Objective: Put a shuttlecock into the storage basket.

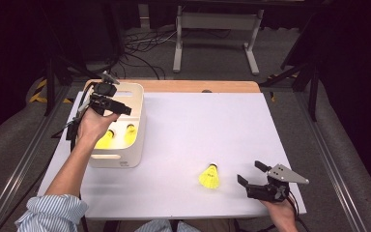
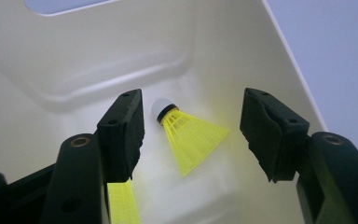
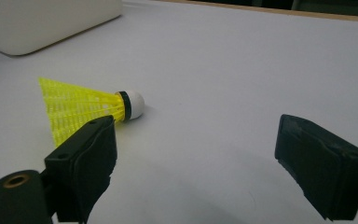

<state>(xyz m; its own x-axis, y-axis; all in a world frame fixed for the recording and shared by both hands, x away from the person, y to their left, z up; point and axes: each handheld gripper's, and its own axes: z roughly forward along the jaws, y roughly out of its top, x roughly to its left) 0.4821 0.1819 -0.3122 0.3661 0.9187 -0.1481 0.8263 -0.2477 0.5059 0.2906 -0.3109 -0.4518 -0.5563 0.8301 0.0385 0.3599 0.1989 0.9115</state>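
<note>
Yellow shuttlecock (image 2: 191, 137) seen lying in white bin (image 1: 137, 104) beneath left gripper (image 2: 193, 133), jaws apart, nothing clamped. Right gripper (image 3: 191, 154) held spread beside another shuttlecock (image 3: 86, 109) on table (image 1: 198, 125).

We see a white bin (image 1: 125, 154) at the table's (image 1: 198, 125) left with two shuttlecocks (image 1: 107, 140) inside, left gripper (image 1: 110, 102) above it, a third shuttlecock (image 1: 209, 177) near the open right gripper (image 1: 251, 173).
</note>
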